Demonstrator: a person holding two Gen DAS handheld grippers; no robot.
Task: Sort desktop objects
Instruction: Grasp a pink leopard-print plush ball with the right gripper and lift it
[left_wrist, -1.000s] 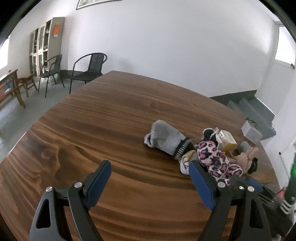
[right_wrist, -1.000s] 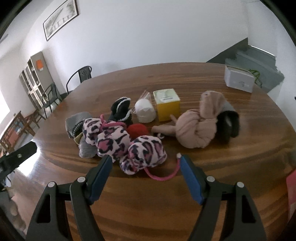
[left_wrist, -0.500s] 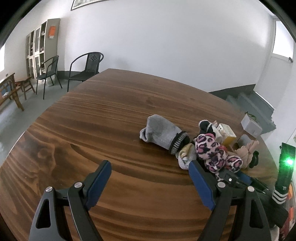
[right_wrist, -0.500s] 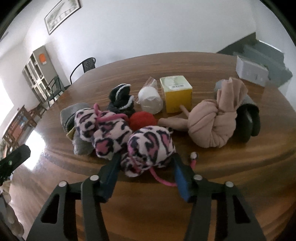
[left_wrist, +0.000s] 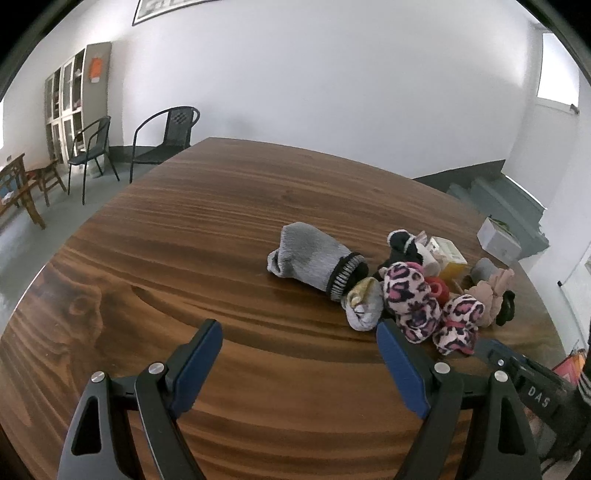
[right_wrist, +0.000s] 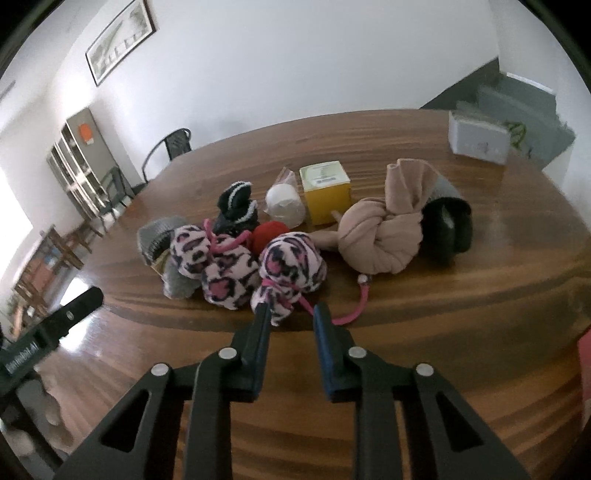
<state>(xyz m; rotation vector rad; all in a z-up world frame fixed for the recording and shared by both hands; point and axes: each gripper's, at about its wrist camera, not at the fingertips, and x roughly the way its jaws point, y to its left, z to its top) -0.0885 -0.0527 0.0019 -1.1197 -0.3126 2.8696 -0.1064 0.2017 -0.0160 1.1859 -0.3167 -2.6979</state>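
Note:
A heap of small things lies on the brown wooden table (right_wrist: 424, 369). In it are two pink leopard-print sock bundles; the nearer leopard bundle (right_wrist: 291, 262) is drawn out into a tail that runs in between the fingers of my right gripper (right_wrist: 291, 314). The jaws are opening a little, but the tail stays pinched between them. The other leopard bundle (right_wrist: 221, 262) lies just left of it. My left gripper (left_wrist: 299, 343) hangs open over bare wood, left of the heap, with the grey sock (left_wrist: 310, 258) beyond it.
Behind the leopard bundles lie a red ball (right_wrist: 269, 234), a black-and-white sock (right_wrist: 236, 206), a white roll (right_wrist: 284, 205), a yellow box (right_wrist: 327, 192), a knotted beige cloth (right_wrist: 384, 229) and a black object (right_wrist: 448, 232). A white box (right_wrist: 476, 138) sits far right.
My right gripper closed from wide open onto the near leopard bundle, then drew back, stretching its lower end into a tail. The left gripper stayed open and nearly still.

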